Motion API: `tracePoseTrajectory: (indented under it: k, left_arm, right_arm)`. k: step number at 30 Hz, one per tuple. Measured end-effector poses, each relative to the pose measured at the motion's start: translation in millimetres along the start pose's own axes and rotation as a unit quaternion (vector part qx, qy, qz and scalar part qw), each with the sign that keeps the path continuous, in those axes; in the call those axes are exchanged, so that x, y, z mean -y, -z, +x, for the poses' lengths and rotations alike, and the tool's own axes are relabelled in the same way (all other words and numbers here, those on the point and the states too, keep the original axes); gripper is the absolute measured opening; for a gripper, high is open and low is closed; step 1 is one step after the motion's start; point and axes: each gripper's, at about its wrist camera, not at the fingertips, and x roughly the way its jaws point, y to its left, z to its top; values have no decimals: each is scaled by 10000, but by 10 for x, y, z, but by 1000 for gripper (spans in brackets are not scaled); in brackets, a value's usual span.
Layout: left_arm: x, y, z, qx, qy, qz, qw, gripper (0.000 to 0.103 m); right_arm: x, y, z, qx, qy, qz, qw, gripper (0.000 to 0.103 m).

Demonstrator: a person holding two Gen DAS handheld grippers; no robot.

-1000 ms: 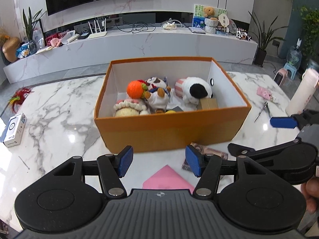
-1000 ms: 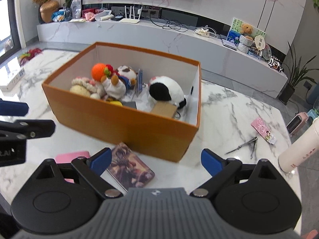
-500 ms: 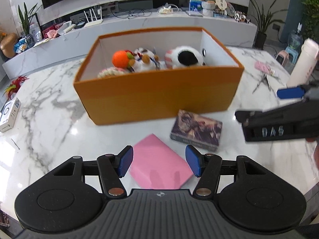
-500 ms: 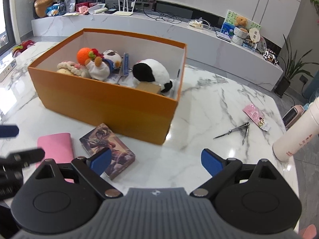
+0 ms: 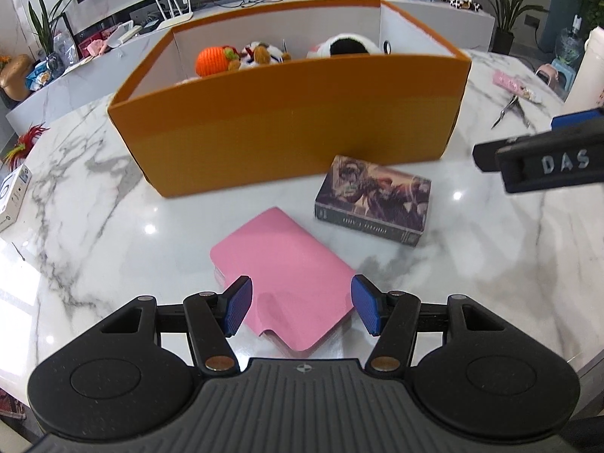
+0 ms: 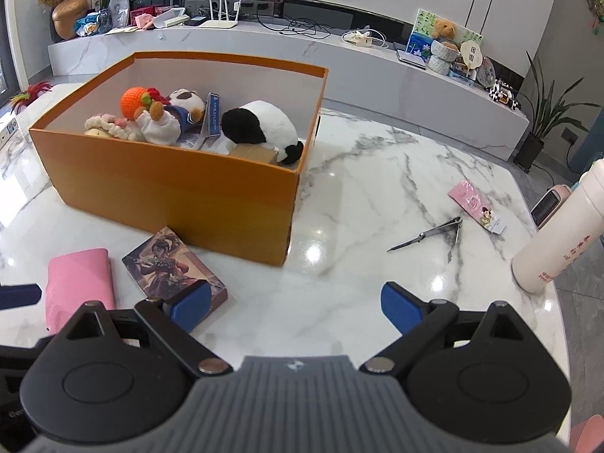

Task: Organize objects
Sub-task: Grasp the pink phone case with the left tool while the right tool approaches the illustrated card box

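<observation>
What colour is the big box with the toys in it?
Orange outside, white inside; the box shows best in the right wrist view.

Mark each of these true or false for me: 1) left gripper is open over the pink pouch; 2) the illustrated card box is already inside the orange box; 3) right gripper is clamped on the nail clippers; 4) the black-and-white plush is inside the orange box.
1) True. The left gripper is open, its jaws straddling the near end of the pink pouch.
2) False. The illustrated card box lies on the marble table, just in front of the orange box.
3) False. The right gripper is open and empty; the nail clippers lie untouched on the table.
4) True. The black-and-white plush is inside the orange box.
</observation>
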Motion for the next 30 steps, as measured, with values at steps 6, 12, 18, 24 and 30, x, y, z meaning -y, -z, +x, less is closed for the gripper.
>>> tracePoseTrajectory:
  k: [6, 12, 18, 24, 30]
  left_arm:
    - [-40, 75, 70, 18, -118, 181, 9998, 75]
    - [-310, 125, 64, 98, -186, 96, 9997, 81]
    - [-590, 127, 44, 2, 165, -506, 9986, 81]
    - [-485, 82, 173, -261, 483, -1385, 9888, 81]
    - [-358, 67, 269, -169, 198, -2035, 9787, 91]
  right_arm:
    - [1, 6, 67, -26, -82, 76, 9999, 97]
    - [-24, -13, 127, -36, -149, 57, 9999, 97]
    - [-123, -54, 173, -42, -217, -76, 9997, 97]
    - [-172, -78, 180, -28, -341, 6, 9994, 97]
    - [-175, -42, 207, -91, -322, -41, 9994, 97]
